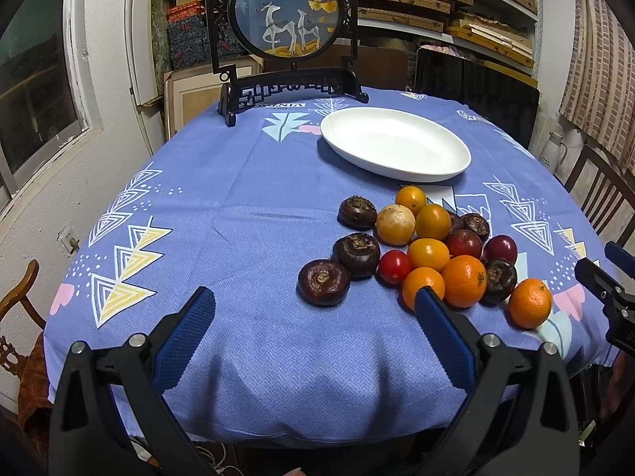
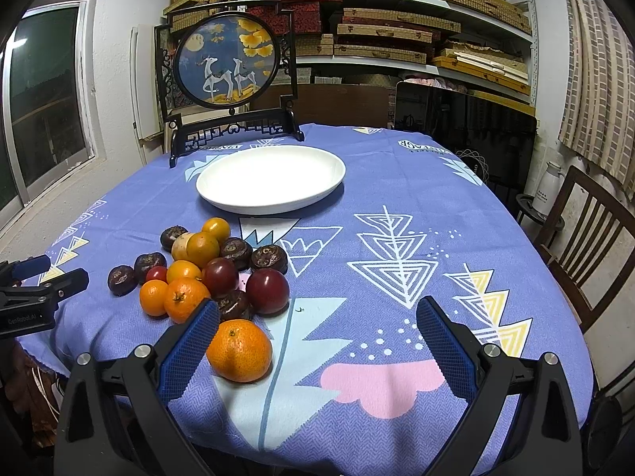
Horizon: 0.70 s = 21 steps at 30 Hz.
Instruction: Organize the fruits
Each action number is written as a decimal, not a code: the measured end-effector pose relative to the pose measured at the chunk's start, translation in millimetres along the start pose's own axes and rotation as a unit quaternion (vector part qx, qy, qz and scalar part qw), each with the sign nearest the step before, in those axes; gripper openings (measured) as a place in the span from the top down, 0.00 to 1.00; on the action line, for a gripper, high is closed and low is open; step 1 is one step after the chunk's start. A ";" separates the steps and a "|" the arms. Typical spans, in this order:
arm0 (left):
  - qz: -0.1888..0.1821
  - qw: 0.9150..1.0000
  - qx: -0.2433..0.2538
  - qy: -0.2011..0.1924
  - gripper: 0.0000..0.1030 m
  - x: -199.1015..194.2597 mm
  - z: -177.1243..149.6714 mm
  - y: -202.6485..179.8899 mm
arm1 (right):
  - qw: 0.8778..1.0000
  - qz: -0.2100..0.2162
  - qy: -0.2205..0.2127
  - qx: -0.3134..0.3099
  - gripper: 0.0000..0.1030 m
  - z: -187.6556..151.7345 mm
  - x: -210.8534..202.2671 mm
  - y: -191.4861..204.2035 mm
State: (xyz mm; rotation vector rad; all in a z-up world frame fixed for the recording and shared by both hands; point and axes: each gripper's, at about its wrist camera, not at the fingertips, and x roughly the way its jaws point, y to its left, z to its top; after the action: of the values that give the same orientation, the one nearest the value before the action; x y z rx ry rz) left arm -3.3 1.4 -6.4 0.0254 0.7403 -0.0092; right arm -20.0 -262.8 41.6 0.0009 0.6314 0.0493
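Shallow white oval plate (image 2: 271,176) sitting bare, heap of small orange, dark red and brown fruits (image 2: 206,273) lying just beside it, left gripper (image 1: 313,299) and right gripper (image 2: 317,309) both hovering spread wide, gripping nothing

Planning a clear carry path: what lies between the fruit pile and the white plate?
Only bare tablecloth separates the fruit pile from the white plate; both wrist views show it.

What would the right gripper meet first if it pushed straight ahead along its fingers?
Probably nothing at first: the open right gripper points over bare tablecloth. The mandarin lies just inside its left finger and might get brushed; depth is unclear.
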 end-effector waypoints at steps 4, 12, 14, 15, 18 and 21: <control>0.000 1.000 0.000 0.000 0.04 0.0 0.1 0.1 | 1.000 0.000 0.001 0.000 0.03 -1.7 0.1 -0.9; 0.000 1.000 0.000 0.000 0.04 0.0 0.0 0.0 | 1.000 0.000 0.000 -0.001 0.03 -2.4 0.1 -0.4; 0.000 1.000 0.000 0.000 0.04 0.0 0.3 0.1 | 1.000 0.001 0.000 -0.002 0.03 -3.0 -0.1 0.0; 0.000 1.000 0.000 0.000 0.04 0.0 0.2 0.1 | 1.000 0.001 0.001 -0.004 0.03 -3.5 0.4 1.5; 0.000 1.000 0.000 0.001 0.04 0.4 -0.5 -0.4 | 1.000 0.004 0.004 -0.007 0.03 -4.1 1.0 3.0; 0.003 1.000 0.006 0.005 0.04 2.1 -4.0 -2.8 | 1.000 0.019 0.013 -0.018 0.03 -6.6 1.9 5.0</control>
State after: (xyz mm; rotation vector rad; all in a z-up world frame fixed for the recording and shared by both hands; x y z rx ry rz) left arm -4.4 -1.3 -10.8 0.0398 0.7494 -0.0070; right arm -22.5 -257.8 35.3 -0.0231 0.6563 0.0970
